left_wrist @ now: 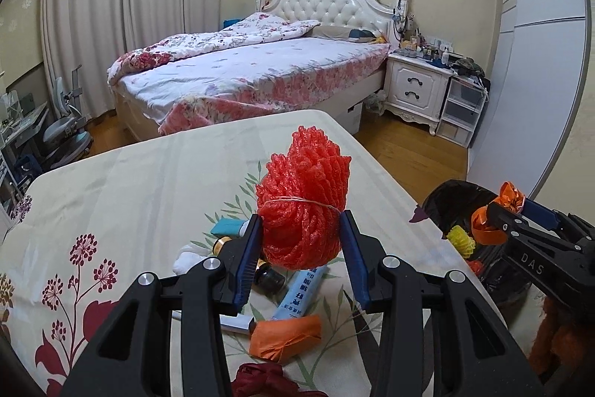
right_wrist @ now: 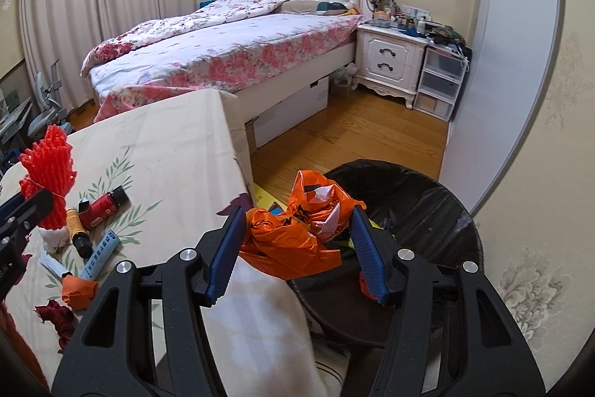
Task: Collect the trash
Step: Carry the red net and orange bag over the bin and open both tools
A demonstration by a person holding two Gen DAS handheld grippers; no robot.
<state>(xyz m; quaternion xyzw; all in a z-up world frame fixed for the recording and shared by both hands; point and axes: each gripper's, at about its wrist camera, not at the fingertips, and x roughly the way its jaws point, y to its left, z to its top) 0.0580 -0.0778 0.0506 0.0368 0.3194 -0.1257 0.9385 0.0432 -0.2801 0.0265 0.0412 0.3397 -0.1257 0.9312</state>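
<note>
My left gripper is shut on a red foam net bundle tied with a rubber band, held above the table. The same bundle shows at the left edge of the right wrist view. My right gripper is shut on a crumpled orange plastic bag, held over the near rim of a bin lined with a black bag. In the left wrist view that gripper and the orange bag hang over the bin, which holds yellow and red scraps.
On the floral tablecloth lie a blue tube, a dark bottle, an orange wad, a white wad, a red bottle and dark red fabric. A bed and nightstand stand beyond.
</note>
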